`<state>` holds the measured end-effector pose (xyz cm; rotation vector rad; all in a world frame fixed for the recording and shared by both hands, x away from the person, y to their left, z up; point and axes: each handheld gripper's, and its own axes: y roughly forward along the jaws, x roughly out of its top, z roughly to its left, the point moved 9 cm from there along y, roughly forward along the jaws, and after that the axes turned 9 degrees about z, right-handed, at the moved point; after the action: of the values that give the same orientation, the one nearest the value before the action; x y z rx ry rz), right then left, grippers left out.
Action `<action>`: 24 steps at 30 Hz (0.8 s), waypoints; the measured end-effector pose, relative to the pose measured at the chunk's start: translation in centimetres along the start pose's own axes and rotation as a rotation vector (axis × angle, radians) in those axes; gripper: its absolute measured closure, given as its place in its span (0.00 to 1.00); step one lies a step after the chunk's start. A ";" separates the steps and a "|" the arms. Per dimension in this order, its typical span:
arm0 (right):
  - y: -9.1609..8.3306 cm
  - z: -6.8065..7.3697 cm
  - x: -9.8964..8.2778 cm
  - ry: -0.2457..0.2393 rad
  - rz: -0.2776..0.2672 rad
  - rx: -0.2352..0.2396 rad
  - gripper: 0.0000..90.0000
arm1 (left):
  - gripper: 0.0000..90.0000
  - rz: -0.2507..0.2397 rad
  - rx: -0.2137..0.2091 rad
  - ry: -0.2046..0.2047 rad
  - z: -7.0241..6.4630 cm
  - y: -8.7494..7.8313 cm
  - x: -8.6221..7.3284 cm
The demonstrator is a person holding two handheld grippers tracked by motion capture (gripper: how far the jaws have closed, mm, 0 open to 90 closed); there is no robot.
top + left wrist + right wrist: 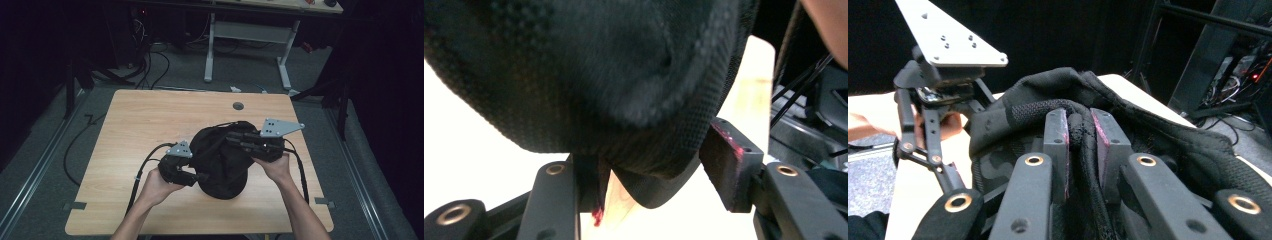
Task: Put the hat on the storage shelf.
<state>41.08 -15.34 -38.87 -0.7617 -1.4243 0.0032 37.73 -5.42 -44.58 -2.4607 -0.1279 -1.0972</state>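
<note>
1. A black fabric bag [220, 160] is seen resting near the middle of the tabletop [150, 120], toward the person's edge, held between the two hands

2. The right hand-held gripper [231, 140] is laid over the top of the bag from the right; in the right gripper view its jaws are clenched on a corded mesh rim of the bag [1079, 131], the fabric pinched between the pink-edged pads [1064, 145]

3. The left hand-held gripper [202, 176] is brought in low from the left, against the bag's lower left side

4. In the left gripper view a padded mesh edge of the bag [659, 185] hangs between the left jaws; the jaws stand partly apart, and no pad is seen pressing on the fabric, so this hand-held gripper is judged released, not yet grasping

5. The relation that matters: the hanging edge lies straight ahead of the left hand-held gripper and slightly above its jaws, already inside the gap, nearer the jaw at the right of that view

6. The left hand [156, 187] is the nearer one to this edge; the right hand [274, 167] is occupied with the rim on top

7. It is judged that only a closing of the left jaws is needed for the edge to be caught, the rim being held steady from above
</note>
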 end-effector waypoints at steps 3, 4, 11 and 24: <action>-0.3 -0.1 0.0 -0.001 -0.013 0.005 0.88 | 0.45 -0.036 -0.038 -0.053 -0.2 -0.4 0.9; -0.3 -0.1 0.0 -0.004 -0.016 0.010 0.88 | 0.44 -0.037 -0.052 -0.066 -0.2 -0.4 1.1; 0.0 0.0 -0.5 -0.003 -0.003 0.034 0.88 | 0.57 0.021 -0.027 -0.032 -0.2 0.4 -0.1; 0.1 -0.3 -0.4 0.009 -0.005 0.033 0.84 | 0.73 0.053 -0.094 -0.006 -2.1 -0.7 -0.7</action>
<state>41.28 -15.63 -39.25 -0.7304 -1.4141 0.0188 35.62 -5.61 -43.54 -2.5352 -0.0126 -1.0967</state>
